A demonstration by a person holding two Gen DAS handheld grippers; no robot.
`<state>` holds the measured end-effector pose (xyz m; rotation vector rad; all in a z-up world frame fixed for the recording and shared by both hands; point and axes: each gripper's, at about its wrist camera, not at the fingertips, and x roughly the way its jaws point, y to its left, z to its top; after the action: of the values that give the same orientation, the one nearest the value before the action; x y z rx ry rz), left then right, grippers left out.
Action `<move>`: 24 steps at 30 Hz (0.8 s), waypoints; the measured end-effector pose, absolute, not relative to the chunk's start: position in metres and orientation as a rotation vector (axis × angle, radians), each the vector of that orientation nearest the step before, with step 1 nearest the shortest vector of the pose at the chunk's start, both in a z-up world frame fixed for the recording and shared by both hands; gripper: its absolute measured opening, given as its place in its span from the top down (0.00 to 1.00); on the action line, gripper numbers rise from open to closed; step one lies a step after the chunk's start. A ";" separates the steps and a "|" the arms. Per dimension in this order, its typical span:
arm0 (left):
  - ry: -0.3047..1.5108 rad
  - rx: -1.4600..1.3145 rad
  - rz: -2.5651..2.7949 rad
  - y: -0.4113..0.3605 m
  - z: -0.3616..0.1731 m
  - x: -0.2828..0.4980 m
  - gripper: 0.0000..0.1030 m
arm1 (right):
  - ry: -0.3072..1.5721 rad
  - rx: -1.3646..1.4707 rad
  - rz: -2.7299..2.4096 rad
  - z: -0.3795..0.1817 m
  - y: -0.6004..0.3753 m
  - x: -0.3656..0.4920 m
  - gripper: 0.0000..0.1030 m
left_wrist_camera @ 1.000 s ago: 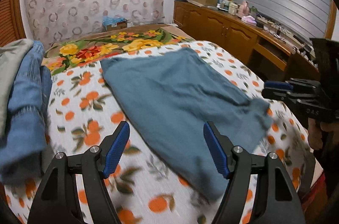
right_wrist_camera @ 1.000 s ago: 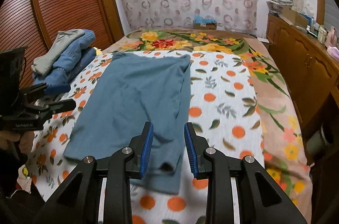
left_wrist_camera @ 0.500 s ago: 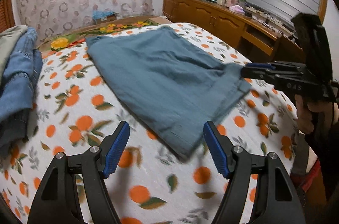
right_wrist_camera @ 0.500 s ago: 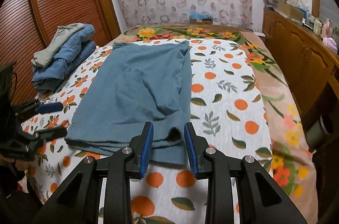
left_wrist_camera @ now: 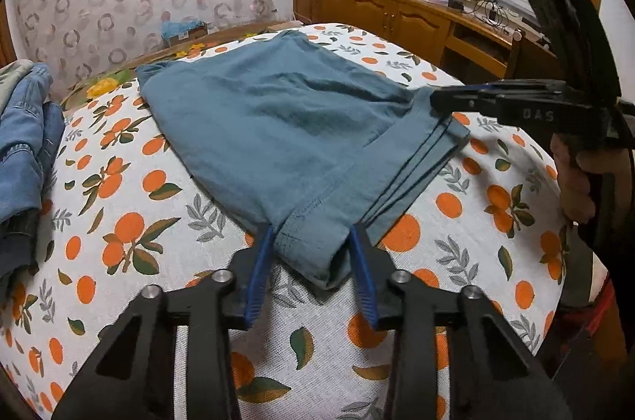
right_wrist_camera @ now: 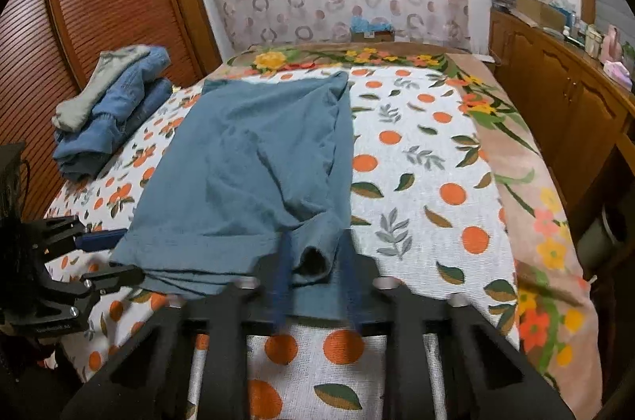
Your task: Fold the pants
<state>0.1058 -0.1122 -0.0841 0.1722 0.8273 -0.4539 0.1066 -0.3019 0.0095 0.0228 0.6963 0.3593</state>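
Observation:
The teal-blue pants (left_wrist_camera: 285,126) lie folded lengthwise on the orange-print bedsheet (left_wrist_camera: 131,229), hems toward me. They also show in the right wrist view (right_wrist_camera: 254,166). My left gripper (left_wrist_camera: 311,241) is open, its blue pads either side of the near left hem corner, low at the sheet. My right gripper (right_wrist_camera: 315,249) is open around the right hem corner; it also shows side-on in the left wrist view (left_wrist_camera: 440,100) at the hem's far corner. The left gripper shows in the right wrist view (right_wrist_camera: 115,257) at the hem's left end.
A stack of folded jeans and a grey garment (right_wrist_camera: 115,102) sits at the bed's left side by the wooden wardrobe (right_wrist_camera: 79,7). A wooden cabinet (right_wrist_camera: 555,94) with clutter runs along the right. A floral blanket (right_wrist_camera: 532,205) covers the bed's right edge.
Both grippers have moved forward and down to the pants' hem. The left jaws have narrowed from wide open around the hem corner. The right jaws have opened a little wider.

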 end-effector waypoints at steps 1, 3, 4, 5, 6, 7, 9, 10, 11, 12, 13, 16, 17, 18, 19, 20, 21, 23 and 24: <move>0.823 0.170 -0.454 -0.112 -0.083 0.106 0.69 | 0.697 0.017 0.361 0.009 -0.301 0.106 0.87; 0.809 0.163 -0.456 -0.110 -0.078 0.104 0.72 | 0.694 0.016 0.376 0.010 -0.301 0.104 0.94; 0.802 0.161 -0.455 -0.109 -0.075 0.102 0.73 | 0.682 0.017 0.380 0.013 -0.302 0.101 0.94; 0.796 0.160 -0.452 -0.109 -0.074 0.102 0.73 | 0.667 0.020 0.381 0.016 -0.303 0.098 0.95; 0.787 0.156 -0.448 -0.108 -0.070 0.100 0.73 | 0.654 0.019 0.386 0.019 -0.303 0.094 0.95; 0.780 0.152 -0.448 -0.107 -0.068 0.099 0.73 | 0.638 0.014 0.387 0.023 -0.303 0.089 0.95; 0.772 0.149 -0.451 -0.106 -0.064 0.095 0.73 | 0.611 0.001 0.379 0.028 -0.304 0.078 0.95; 0.769 0.151 -0.454 -0.106 -0.064 0.093 0.73 | 0.603 -0.008 0.372 0.029 -0.304 0.073 0.95; 0.769 0.154 -0.455 -0.107 -0.063 0.093 0.73 | 0.602 -0.011 0.367 0.027 -0.305 0.069 0.95; 0.773 0.160 -0.452 -0.107 -0.064 0.091 0.73 | 0.606 -0.007 0.367 0.025 -0.306 0.066 0.95; 0.777 0.163 -0.450 -0.108 -0.065 0.092 0.73 | 0.617 -0.003 0.366 0.021 -0.306 0.065 0.95; 0.800 0.161 -0.449 -0.109 -0.069 0.094 0.71 | 0.664 -0.002 0.338 0.003 -0.307 0.068 0.95; 0.812 0.158 -0.447 -0.109 -0.071 0.094 0.70 | 0.672 0.013 0.334 0.001 -0.309 0.070 0.95; 0.818 0.155 -0.449 -0.108 -0.071 0.095 0.68 | 0.673 0.032 0.334 0.000 -0.312 0.072 0.95; 0.822 0.150 -0.451 -0.108 -0.071 0.094 0.64 | 0.669 0.044 0.330 0.001 -0.313 0.073 0.95; 0.821 0.145 -0.451 -0.106 -0.071 0.093 0.62 | 0.665 0.047 0.324 0.003 -0.314 0.072 0.95; 0.816 0.139 -0.450 -0.105 -0.069 0.091 0.56 | 0.661 0.042 0.321 0.004 -0.314 0.072 0.95; 0.801 0.130 -0.451 -0.103 -0.065 0.089 0.49 | 0.662 0.025 0.312 0.005 -0.312 0.071 0.87; 0.790 0.120 -0.453 -0.101 -0.061 0.087 0.49 | 0.661 0.017 0.301 0.006 -0.312 0.070 0.81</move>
<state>0.0870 -0.1010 -0.0612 0.1200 0.7899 -0.4530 0.0701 -0.3116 0.0058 0.0167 0.6609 0.3005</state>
